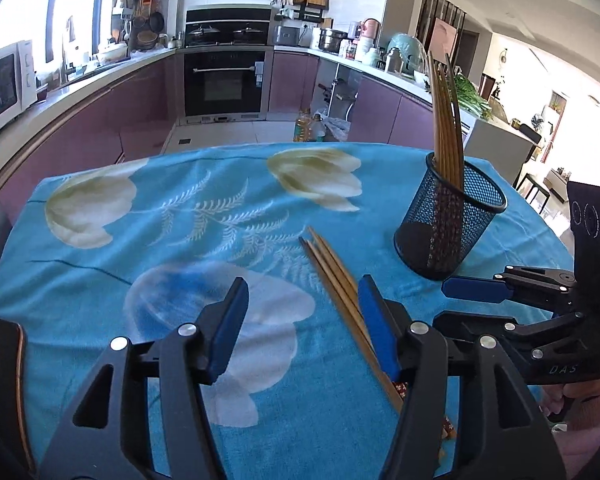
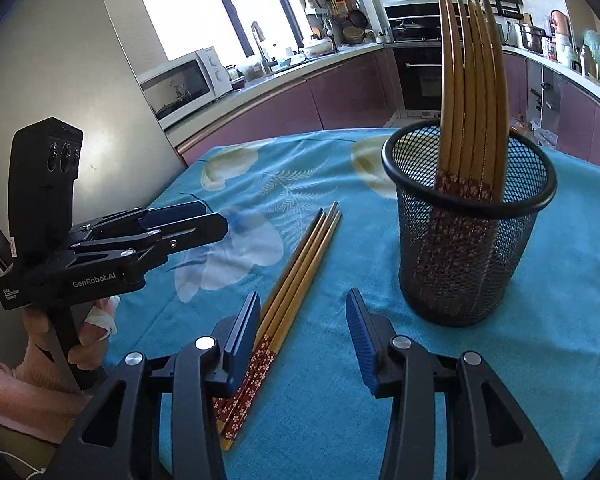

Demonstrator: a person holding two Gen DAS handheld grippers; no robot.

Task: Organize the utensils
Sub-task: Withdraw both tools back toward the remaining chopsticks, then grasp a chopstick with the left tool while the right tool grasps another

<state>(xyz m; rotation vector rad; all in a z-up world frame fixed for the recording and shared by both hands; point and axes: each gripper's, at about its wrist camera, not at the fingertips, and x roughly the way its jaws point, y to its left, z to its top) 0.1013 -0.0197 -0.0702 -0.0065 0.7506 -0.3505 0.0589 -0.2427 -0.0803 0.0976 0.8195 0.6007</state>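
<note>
Left wrist view is showing the left gripper [image 1: 302,326] hovering over a blue floral tablecloth [image 1: 140,240], its jaws standing apart with nothing between the pads. A small bundle of loose chopsticks [image 1: 332,276] is lying flat on the cloth, running from about twelve o'clock of the gripper down toward five o'clock — the lower ends are passing behind the right-hand finger [image 1: 378,332], so whether they are touching it cannot be told. At two o'clock a black mesh holder [image 1: 452,220] is standing upright, with several chopsticks in the holder [image 1: 446,120] leaning against its near wall, tips upward. The right gripper [image 1: 476,290] is showing at three o'clock, side-on.

From the right wrist view, the right gripper [image 2: 304,338] is also standing open and empty. The loose chopsticks [image 2: 296,264] are lying just beside its left-hand finger [image 2: 244,336], their red patterned ends pointing to seven o'clock. The mesh holder [image 2: 468,240] is sitting at one o'clock, near but apart. At nine o'clock a hand [image 2: 60,332] is holding the left gripper [image 2: 204,218] — its fingers are slightly parted.
</note>
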